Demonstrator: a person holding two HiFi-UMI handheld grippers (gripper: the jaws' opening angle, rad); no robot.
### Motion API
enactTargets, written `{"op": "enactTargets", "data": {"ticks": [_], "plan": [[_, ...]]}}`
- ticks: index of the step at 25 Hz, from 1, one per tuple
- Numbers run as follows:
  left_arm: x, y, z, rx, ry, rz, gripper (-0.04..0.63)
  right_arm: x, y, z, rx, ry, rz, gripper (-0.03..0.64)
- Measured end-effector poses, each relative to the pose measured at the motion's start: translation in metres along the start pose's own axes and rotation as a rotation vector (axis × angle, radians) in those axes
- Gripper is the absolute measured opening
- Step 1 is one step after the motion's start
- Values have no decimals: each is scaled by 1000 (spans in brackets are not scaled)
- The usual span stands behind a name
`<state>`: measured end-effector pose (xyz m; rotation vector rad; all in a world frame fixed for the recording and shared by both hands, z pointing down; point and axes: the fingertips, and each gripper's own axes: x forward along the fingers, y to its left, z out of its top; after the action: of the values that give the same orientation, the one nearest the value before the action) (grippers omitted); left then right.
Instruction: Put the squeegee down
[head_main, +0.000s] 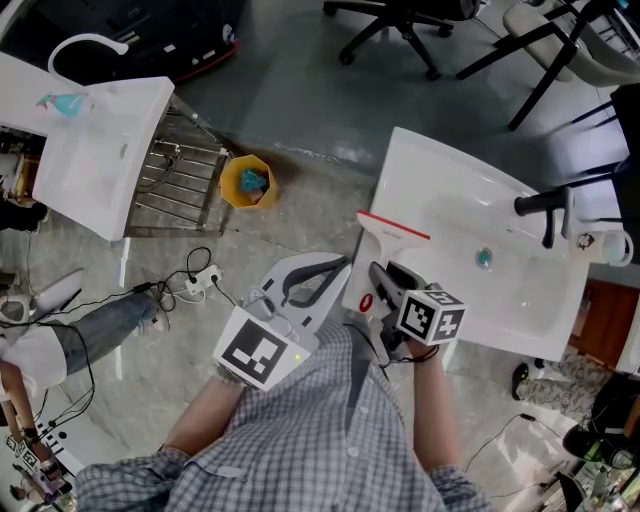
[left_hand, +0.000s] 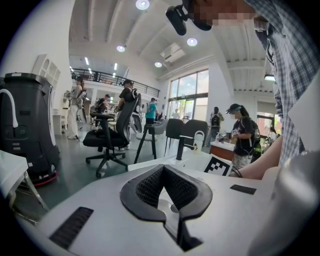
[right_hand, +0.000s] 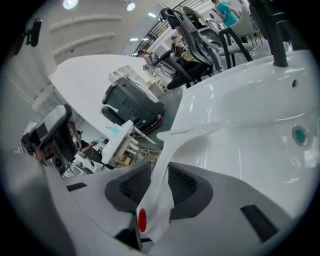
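One big shiny white wash basin (head_main: 440, 190) lies just in front of the right gripper (head_main: 382, 278). The white plastic squeegee with a red edge (head_main: 385, 245) sticks out ahead of that gripper. Its wide end is over the basin's near rim, but I cannot tell if it touches. Its handle stands between the right jaws, which are a little apart and not squeezing it. The left gripper (head_main: 340, 264), just beside the right one, has its jaws pressed together on nothing. A small round teal plug (head_main: 484, 258) sits in the basin, further ahead.

No legible text or labels.
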<state>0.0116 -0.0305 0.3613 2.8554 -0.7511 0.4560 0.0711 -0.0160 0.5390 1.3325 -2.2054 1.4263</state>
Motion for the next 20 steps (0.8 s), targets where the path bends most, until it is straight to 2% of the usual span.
{"op": "enactTargets", "data": {"ticks": [12,20], "plan": [[1,-2,-1,1,2,-5,5,1,-3,-3,-106,20,-71,131],[-1,-3,-1,2,3,-6,5,-3,-3,0,-133,1,-112,150]]}}
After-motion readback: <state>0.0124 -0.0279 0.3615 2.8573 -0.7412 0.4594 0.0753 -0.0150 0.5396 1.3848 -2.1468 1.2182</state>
